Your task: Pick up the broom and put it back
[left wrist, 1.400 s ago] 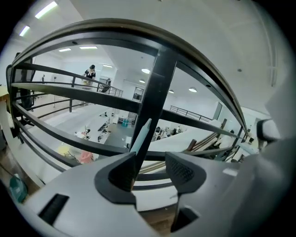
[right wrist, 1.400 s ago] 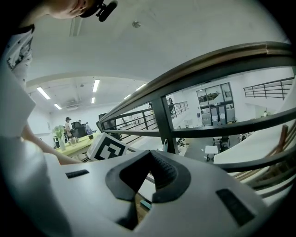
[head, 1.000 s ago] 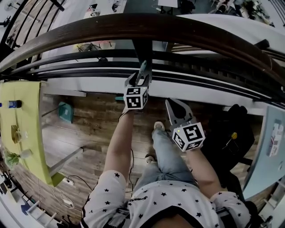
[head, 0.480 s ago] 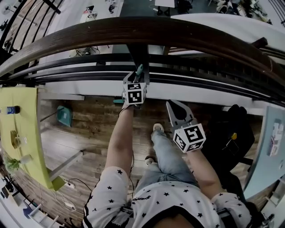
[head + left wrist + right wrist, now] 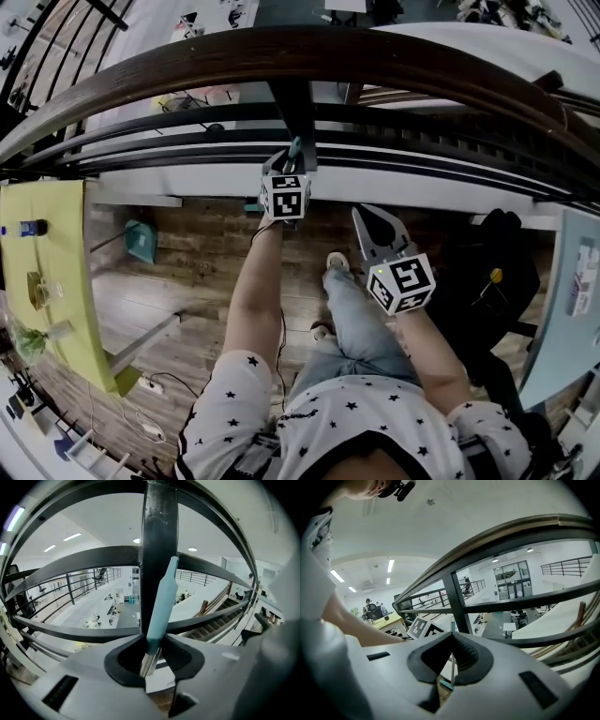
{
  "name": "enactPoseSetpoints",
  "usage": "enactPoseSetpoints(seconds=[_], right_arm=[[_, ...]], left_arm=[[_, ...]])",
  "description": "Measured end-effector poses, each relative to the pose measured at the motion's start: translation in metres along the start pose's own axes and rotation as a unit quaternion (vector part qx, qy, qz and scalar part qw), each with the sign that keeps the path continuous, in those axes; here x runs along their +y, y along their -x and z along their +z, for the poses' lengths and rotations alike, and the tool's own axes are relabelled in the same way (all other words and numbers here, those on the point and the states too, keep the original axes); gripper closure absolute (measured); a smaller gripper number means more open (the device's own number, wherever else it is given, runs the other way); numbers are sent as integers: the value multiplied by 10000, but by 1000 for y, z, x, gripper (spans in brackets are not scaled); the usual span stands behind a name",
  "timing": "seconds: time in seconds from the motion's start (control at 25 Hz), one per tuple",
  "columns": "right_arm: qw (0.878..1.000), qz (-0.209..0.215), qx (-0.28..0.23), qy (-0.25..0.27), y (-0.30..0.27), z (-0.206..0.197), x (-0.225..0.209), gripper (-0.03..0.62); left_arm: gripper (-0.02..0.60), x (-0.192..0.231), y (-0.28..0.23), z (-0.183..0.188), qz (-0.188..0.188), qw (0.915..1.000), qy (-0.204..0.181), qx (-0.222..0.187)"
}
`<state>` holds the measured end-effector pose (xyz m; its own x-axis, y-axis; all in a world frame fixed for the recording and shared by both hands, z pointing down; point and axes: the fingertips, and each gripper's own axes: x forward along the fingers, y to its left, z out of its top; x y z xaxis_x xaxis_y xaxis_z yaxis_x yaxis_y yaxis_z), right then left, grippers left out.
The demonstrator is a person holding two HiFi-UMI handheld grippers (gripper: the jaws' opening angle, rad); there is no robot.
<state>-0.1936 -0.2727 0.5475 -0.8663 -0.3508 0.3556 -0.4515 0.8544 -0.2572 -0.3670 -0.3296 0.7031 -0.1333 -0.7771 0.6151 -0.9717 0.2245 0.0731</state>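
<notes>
broom point(image 5: 161, 597) | left tongs point(image 5: 153, 643) just closing, seemingly pinching it | right tongs point(image 5: 451, 636) together | wood floor point(image 5: 187, 272)

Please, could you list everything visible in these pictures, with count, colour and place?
broom with plastic grip and metal shaft: one, teal and silver, at the railing post, between the left jaws.
metal railing with wooden handrail: one, dark bars, brown rail, across the front.
dustpan, as it seems: one, teal, on the wooden floor, left.
table: one, yellow-green, far left, small things on it.
bulky thing, unclear: one, black, right.
left gripper: one, grey; jaws have just been closing onto the broom grip.
right gripper: one, grey, jaws together, empty.
legs: blue jeans, below the grippers.
</notes>
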Motion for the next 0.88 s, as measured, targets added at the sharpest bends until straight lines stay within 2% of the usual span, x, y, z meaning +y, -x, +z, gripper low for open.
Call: enactPoseSetpoints(seconds=[0.2,0.44,0.88], right_arm=[[10000,-1,16,9,11,-5,12,600],[9999,-51,-90,89,38,0,29,600],[9994,-198,-281,87,96,3,67,600]], left_arm=[[468,2,17,-14,15,10000,66,0],[469,-7,64,-12,86,9997,115,-183],[472,-22,146,-17,122,9960,729,-495]])
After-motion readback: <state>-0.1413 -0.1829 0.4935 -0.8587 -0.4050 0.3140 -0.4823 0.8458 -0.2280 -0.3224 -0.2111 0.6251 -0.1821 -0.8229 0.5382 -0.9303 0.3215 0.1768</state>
